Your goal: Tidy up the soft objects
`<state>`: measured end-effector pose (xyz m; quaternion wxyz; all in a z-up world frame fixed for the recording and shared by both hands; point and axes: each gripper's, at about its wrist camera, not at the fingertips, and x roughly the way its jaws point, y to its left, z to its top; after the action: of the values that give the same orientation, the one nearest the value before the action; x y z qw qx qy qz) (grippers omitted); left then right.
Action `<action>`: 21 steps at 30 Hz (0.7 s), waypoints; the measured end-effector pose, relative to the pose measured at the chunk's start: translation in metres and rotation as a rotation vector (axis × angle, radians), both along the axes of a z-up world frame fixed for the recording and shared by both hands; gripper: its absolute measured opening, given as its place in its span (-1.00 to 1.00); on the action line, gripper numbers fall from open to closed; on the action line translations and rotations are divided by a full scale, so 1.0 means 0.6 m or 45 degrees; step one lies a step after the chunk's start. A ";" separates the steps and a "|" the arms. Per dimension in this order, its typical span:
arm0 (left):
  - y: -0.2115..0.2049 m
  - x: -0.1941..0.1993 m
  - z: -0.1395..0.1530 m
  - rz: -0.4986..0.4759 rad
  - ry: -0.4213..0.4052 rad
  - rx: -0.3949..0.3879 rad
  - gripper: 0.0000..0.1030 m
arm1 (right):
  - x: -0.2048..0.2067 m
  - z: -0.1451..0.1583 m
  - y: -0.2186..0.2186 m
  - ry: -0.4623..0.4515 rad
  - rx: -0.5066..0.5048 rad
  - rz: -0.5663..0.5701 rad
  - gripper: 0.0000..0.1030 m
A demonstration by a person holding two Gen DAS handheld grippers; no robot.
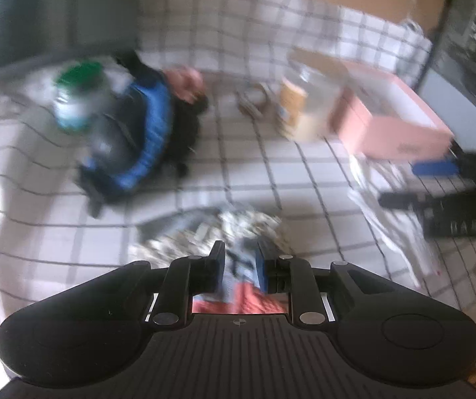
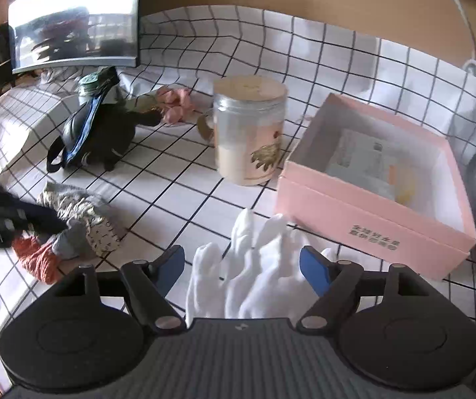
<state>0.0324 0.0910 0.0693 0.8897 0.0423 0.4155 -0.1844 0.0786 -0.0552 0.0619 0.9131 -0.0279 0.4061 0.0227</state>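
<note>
My left gripper (image 1: 241,259) is shut on a bundle of soft fabric (image 1: 241,282), light blue-grey with an orange-red knit part, low over the checked cloth. The picture is blurred. The right wrist view shows the same bundle (image 2: 68,232) at the left, orange-red, grey and patterned. My right gripper (image 2: 242,266) stands open. White gloves (image 2: 257,272) lie crumpled on the cloth between its blue pads, and the pads do not press them. The gloves (image 1: 387,212) also show at the right of the left wrist view.
An open pink box (image 2: 370,226) with paper inside stands just right of the gloves. Behind are a tall jar (image 2: 249,129) with a beige lid, a black and blue bag (image 2: 95,133), a pink cloth (image 2: 174,103) and a green-lidded jar (image 2: 90,88). A checked cloth (image 2: 178,193) covers the table.
</note>
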 end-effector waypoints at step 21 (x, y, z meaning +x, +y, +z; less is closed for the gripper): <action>-0.069 0.023 -0.041 -0.133 0.148 -0.027 -0.54 | -0.045 -0.059 -0.030 0.084 0.061 -0.086 0.78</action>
<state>0.0460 0.0495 0.0446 0.8537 0.0437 0.4617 -0.2370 0.0517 -0.0733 0.0263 0.9000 0.0086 0.4358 0.0025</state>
